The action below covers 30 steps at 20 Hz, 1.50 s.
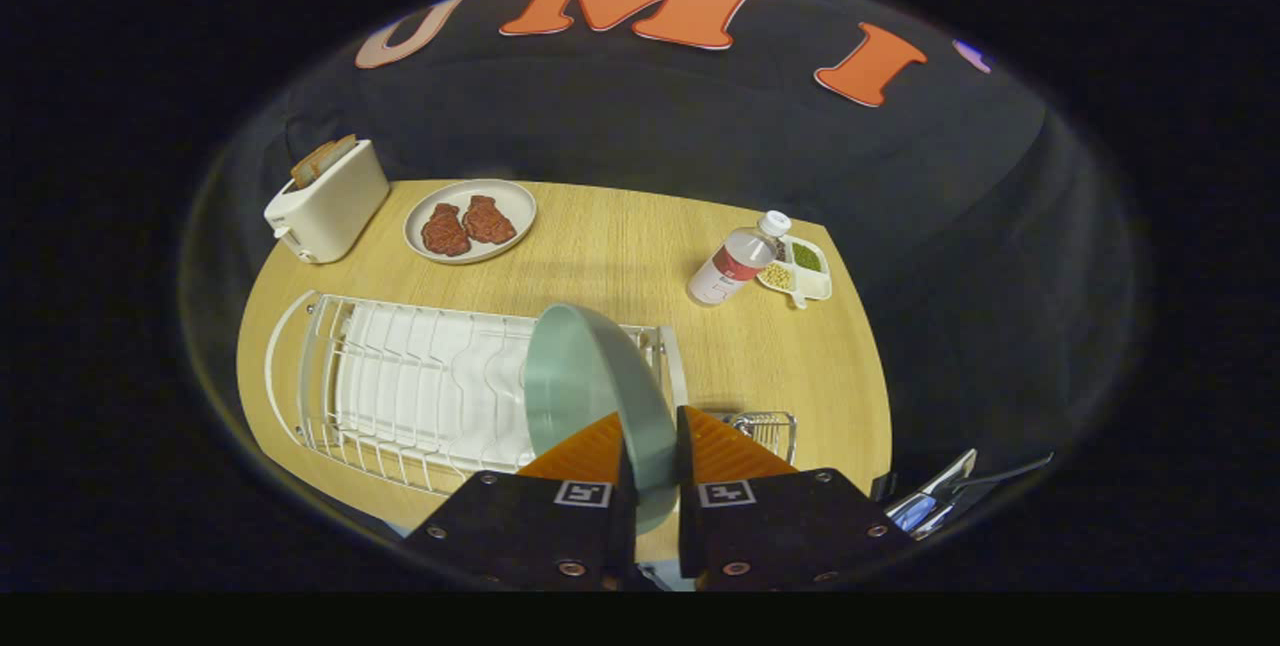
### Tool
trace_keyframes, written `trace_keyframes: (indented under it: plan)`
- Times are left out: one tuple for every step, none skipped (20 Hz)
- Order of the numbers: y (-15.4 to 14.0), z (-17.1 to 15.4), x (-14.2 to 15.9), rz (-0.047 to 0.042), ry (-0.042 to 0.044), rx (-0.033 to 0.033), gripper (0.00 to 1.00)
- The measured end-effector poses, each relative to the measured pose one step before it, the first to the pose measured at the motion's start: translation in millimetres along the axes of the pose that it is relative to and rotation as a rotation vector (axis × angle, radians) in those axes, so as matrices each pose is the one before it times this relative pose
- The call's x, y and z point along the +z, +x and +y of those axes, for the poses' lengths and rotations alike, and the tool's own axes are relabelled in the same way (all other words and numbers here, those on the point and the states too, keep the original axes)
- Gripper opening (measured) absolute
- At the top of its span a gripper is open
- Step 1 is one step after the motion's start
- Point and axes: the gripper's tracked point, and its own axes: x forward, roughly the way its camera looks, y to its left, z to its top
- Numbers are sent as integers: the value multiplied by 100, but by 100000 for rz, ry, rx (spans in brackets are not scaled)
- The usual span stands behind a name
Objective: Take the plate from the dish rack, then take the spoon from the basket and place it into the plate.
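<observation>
Black cloth hangs as the booth's wall behind a wooden desk (pixel 620 256) with a rounded edge. Largest on the desk is the white wire dish rack (pixel 400 386), lying lengthwise on the near left part, its slots bare over a white drip tray. At the rack's right end, a pale green plate (pixel 590 376) stands on edge, tilted, its rim rising above the rack's wires. The gripper (pixel 655 446) comes in from the near side, and its fingers (pixel 585 451) are closed narrowly on the lower rim of that plate, one on each face, so the plate sits clamped between them. Whether the plate's bottom edge touches the rack is hidden by the fingers.

Just beyond the right finger, a small wire basket (pixel 765 426) sits beside the rack's right end; what it holds cannot be made out. At the far left corner stands a cream toaster (pixel 325 201) with slices of bread sticking out of its top. Next to it, toward the middle, lies a round cream dish (pixel 470 221) carrying two reddish-brown pieces of meat. Toward the far right, a clear bottle (pixel 738 261) with a white cap and a red label leans, and touching it is a small white divided tray (pixel 800 271) with green and yellowish bits in its compartments.
</observation>
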Motion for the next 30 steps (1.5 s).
trace_keyframes:
  plan:
    - [-211, -306, -105, -249, 1241, 393, 19]
    - [-203, -364, 20, -678, 1139, -46, 19]
    - [-314, -306, -61, -724, 1408, 450, 18]
    - [-382, -101, -109, -220, 1724, 1492, 18]
    - [-370, 63, -183, 94, 2141, 2112, 18]
    - [-422, -26, -289, 231, 2241, 2488, 17]
    - [-315, -31, -268, 187, 2307, 2723, 17]
    - [-323, -89, -316, 415, 2148, 2755, 17]
    - [-162, -68, -411, 523, 2218, 2606, 17]
    - [-281, -200, -440, 509, 1824, 2591, 17]
    - [-170, -226, -520, 729, 1884, 2300, 17]
    - [-129, -222, -528, 871, 1725, 2265, 17]
    - [-245, -327, -617, 826, 1802, 2329, 17]
    - [-209, -297, -587, 513, 2091, 2557, 17]
    - [-218, -272, -626, 579, 1903, 2316, 17]
    - [-155, -328, -659, 432, 1772, 2245, 17]
    - [-183, -365, -782, 495, 1656, 2159, 17]
    - [-148, -352, -679, 67, 1009, 2347, 17]
    - [-83, -412, -763, 183, 883, 2047, 17]
    - [-59, -447, -977, 835, 364, 1826, 17]
    - [-17, -547, -1063, 693, 4, 1193, 17]
    - [-48, -521, -998, 659, -132, 1271, 17]
    - [-66, -322, -841, -11, 176, 1359, 17]
    - [-30, -274, -776, 169, 14, 1500, 17]
    - [-215, -338, -912, 116, 67, 1699, 17]
    - [37, -375, -835, 580, 285, 1493, 17]
    - [198, -302, -900, 749, 657, 1284, 17]
    - [75, -520, -845, 1260, 1256, 873, 17]
    - [172, -533, -831, 905, 1323, 1135, 17]
    - [304, -516, -734, 1086, 1496, 1115, 17]
